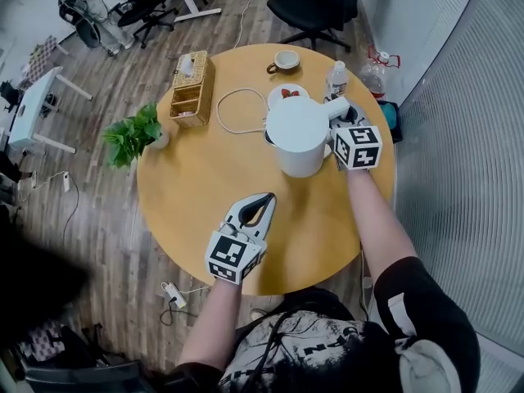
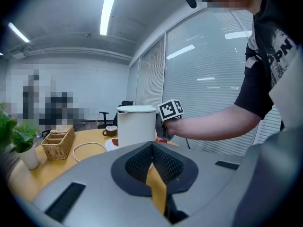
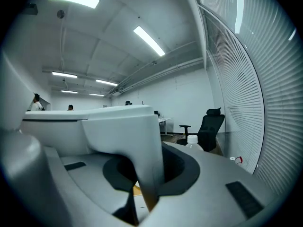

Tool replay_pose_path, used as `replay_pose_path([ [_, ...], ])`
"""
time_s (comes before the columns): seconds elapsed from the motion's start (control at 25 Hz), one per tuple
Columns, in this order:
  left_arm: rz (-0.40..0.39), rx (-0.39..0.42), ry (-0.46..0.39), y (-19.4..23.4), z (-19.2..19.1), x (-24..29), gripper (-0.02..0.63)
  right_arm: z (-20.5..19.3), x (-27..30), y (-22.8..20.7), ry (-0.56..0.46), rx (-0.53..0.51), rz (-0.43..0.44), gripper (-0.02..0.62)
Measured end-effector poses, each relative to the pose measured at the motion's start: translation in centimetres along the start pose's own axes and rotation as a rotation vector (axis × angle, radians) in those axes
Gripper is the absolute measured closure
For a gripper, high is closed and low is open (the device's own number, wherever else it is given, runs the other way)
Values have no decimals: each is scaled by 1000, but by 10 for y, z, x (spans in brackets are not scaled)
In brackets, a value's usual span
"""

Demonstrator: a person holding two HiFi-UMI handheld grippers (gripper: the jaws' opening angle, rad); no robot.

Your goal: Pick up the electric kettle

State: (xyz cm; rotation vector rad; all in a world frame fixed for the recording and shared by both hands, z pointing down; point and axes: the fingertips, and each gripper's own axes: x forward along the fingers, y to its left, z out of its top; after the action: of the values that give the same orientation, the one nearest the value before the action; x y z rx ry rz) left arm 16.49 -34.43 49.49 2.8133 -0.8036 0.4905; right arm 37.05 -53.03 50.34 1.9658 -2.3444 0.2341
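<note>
A white, smooth-sided electric kettle (image 1: pixel 295 133), cylindrical with a flat lid, stands on the right side of a round, honey-coloured wooden table (image 1: pixel 196 187). Its moulded plastic handle (image 1: pixel 336 108) is turned to the right. The right gripper (image 1: pixel 341 126) reaches in from the near right with its grey jaws clamped on that handle. In the right gripper view, the thick white bar of the handle fills the gap between the dark pads. Whether the kettle's base is clear of the tabletop cannot be told.

The left gripper (image 1: pixel 262 205) hovers over the near middle of the table, well apart from the kettle. Its pointed jaws are pressed together with nothing between them, the black mesh-textured pads meeting along a single line. A marker cube (image 1: pixel 357 146) printed with black-and-white squares rides on the right gripper.

Just beyond the kettle lie a round white plate (image 1: pixel 284 94) with a red mark and a clear plastic water bottle (image 1: pixel 336 77) with a white cap. A small cup (image 1: pixel 286 60) sits at the far edge. A white cord (image 1: pixel 229 113) loops over the wood left of the kettle. Further left are a rectangular woven wicker basket (image 1: pixel 193 88) and a leafy green potted plant (image 1: pixel 133 133) at the left rim. A black office chair (image 1: pixel 321 6) stands on the plank floor (image 1: pixel 106 244) beyond.
</note>
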Motion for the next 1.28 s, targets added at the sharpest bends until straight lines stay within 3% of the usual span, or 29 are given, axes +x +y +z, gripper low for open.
replay_pose_path([
  [0.84, 237, -71, -41, 51, -28, -115, 604, -13, 35, 193, -14, 6, 301, 519],
  [1.28, 290, -147, -27, 57, -67, -147, 604, -44, 38, 238, 9, -2, 350, 518],
])
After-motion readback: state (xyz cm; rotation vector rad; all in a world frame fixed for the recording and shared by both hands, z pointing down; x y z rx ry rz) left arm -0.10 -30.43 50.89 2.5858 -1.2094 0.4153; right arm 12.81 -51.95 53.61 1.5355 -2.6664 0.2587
